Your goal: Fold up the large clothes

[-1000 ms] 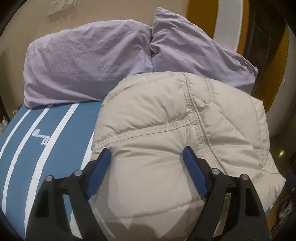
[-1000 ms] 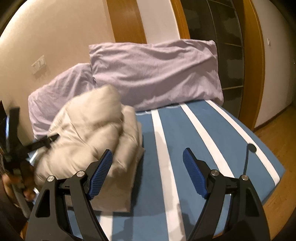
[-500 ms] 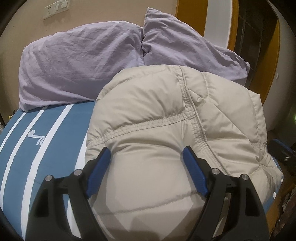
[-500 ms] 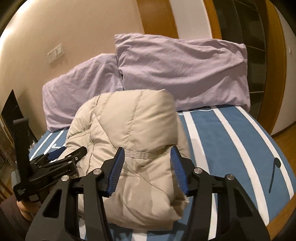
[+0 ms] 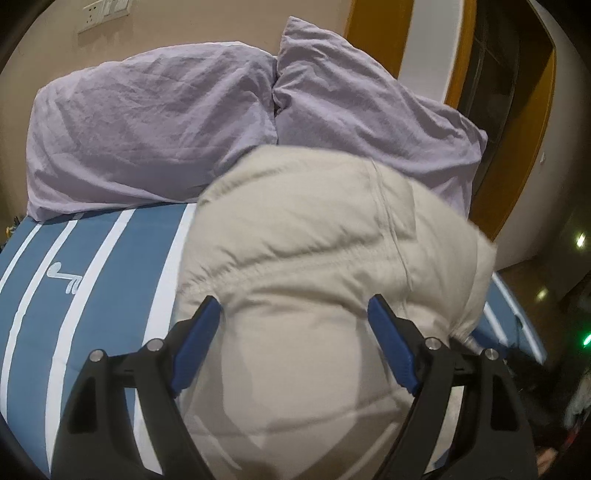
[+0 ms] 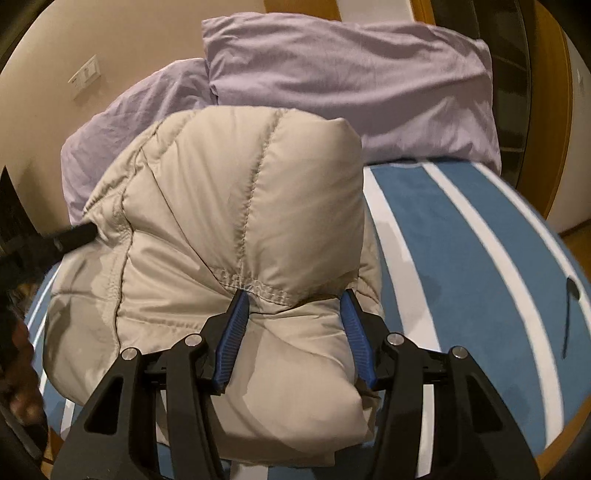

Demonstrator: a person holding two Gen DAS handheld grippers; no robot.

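Note:
A beige puffer jacket lies bundled in a thick fold on the blue bed with white stripes. My left gripper stands wide open with the jacket's bulge between its blue pads. In the right wrist view the same jacket fills the middle. My right gripper has its jaws partly closed around a puffy fold with a stitched seam, pressing it on both sides. The left gripper's black finger shows at the jacket's left side.
Two lilac pillows lean on the beige wall at the head of the bed. A wooden door frame and dark doorway stand to the right. The bed's edge drops to a wooden floor.
My right gripper came in from the open bed onto the jacket and narrowed its jaws around a fold. The left gripper stayed open and shifted a little over the jacket.

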